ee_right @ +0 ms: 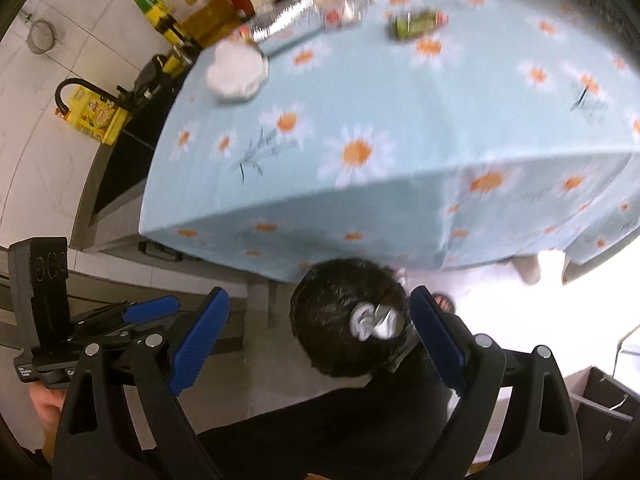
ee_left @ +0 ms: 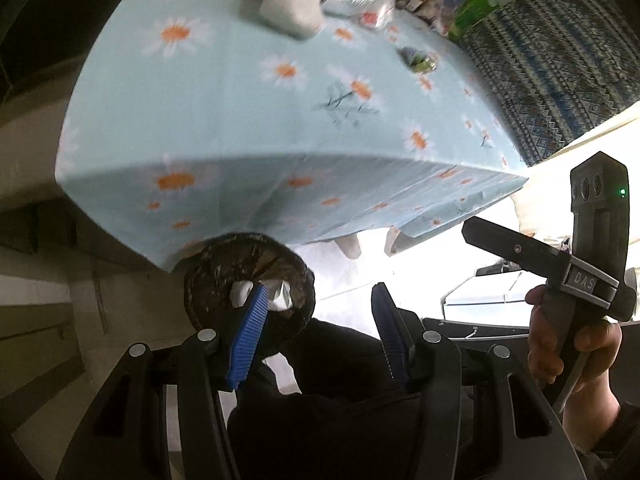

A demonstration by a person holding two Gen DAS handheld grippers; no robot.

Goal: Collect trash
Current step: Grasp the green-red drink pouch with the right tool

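A bin lined with a black bag (ee_left: pixel 248 276) stands on the floor below the table's front edge, with crumpled white trash (ee_left: pixel 276 298) inside; it also shows in the right wrist view (ee_right: pixel 344 320). My left gripper (ee_left: pixel 316 324) is open and empty above the bin's right side. My right gripper (ee_right: pixel 316 332) is open and empty above the bin; its body shows in the left wrist view (ee_left: pixel 592 240). On the daisy tablecloth (ee_right: pixel 380 100) lie a white crumpled wad (ee_right: pixel 236 70), a foil wrapper (ee_right: pixel 288 20) and a green wrapper (ee_right: pixel 416 22).
Bottles and packets (ee_right: pixel 224 4) crowd the table's far edge. A sink with a black tap (ee_right: pixel 92 92) and a yellow packet lies left of the table. A patterned blue cloth (ee_left: pixel 560 60) hangs right of the table. Cardboard boxes (ee_right: pixel 600 404) stand at lower right.
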